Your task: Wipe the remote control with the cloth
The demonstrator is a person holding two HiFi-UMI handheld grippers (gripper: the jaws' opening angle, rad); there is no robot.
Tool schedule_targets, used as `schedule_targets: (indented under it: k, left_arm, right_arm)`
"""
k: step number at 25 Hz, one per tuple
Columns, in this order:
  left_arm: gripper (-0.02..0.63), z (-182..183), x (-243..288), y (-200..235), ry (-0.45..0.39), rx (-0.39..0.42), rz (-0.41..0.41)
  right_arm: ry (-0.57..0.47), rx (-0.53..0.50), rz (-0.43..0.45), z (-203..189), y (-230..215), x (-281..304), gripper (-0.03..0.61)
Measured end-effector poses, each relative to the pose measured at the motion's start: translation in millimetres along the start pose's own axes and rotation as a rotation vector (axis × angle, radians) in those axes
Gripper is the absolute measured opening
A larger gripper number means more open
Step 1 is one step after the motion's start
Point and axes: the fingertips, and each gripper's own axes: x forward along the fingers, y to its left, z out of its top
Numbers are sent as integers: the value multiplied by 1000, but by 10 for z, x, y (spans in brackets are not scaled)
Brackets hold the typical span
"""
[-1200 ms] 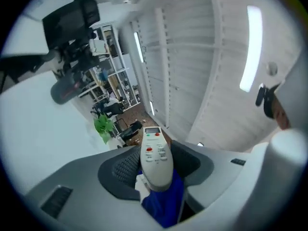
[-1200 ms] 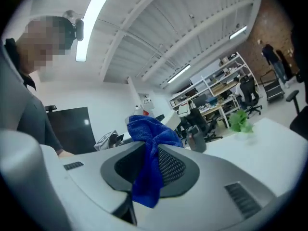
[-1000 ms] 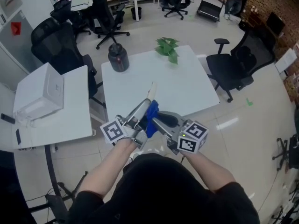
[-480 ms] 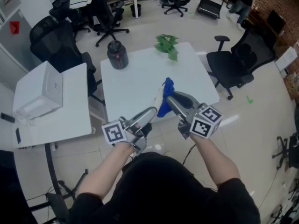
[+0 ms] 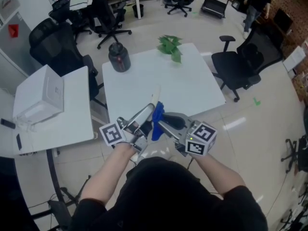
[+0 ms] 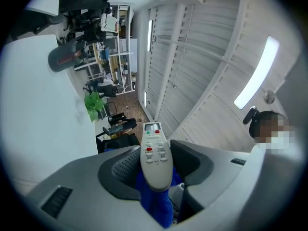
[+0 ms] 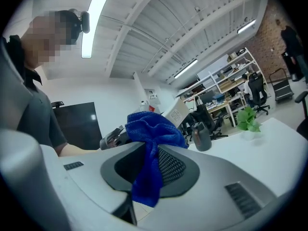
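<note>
**Wiping the remote in mid-air**

Nearest, left gripper (image 6: 156, 166) clamped wide across the lower end of the remote (image 6: 155, 150), button side up, above the near table edge. Probably light, stiff and slippery; best gripped by the sides. Right gripper (image 7: 149, 170) pinched nearly together on the cloth (image 7: 153, 129), soft and limp, bunched under the remote. Beyond, the white table (image 5: 192, 83).

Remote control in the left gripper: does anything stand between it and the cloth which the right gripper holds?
Nothing visible does. The left gripper is shut on the remote control, the right gripper is shut on the cloth, and the cloth appears to lie right against the remote's back, with no gap to see.
</note>
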Motion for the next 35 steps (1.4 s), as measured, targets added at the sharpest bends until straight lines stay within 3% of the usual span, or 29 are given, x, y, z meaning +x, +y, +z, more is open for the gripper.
schedule_targets:
  k: [7,11,14,18,21,23,27,35]
  left_arm:
    - [201,-475,-14,-4,192,12,-4]
    - [201,-522,-72,121,197,62,58]
    - [201,-405,-206,455,193,247,236]
    - [201,-228,-471,1105,298,670,624]
    - [201,-101,-706,1590,331,849,871]
    - [201,-38,-841,1898,316,869,988]
    - [201,-65,-1043,2479,327,818,1147]
    - [201,-213,-1245,3231,386,765,1329]
  right_arm:
    - [-67,-3,-99,346,-443,-273,81]
    - [-66,-20,-136,402,-546,-352,81]
    - [-41,-26,-193,308,-649,-433,81]
    - [35,-21,-280,41,-762,-588,81]
    - [102,-61,-315,-165,-784,-662,81]
    - [153,-103,-334,-270,-791,-695,81]
    - [233,-143,-377,-445,-839,-788,81]
    - [316,-148,-386,-626,-904,-906,81]
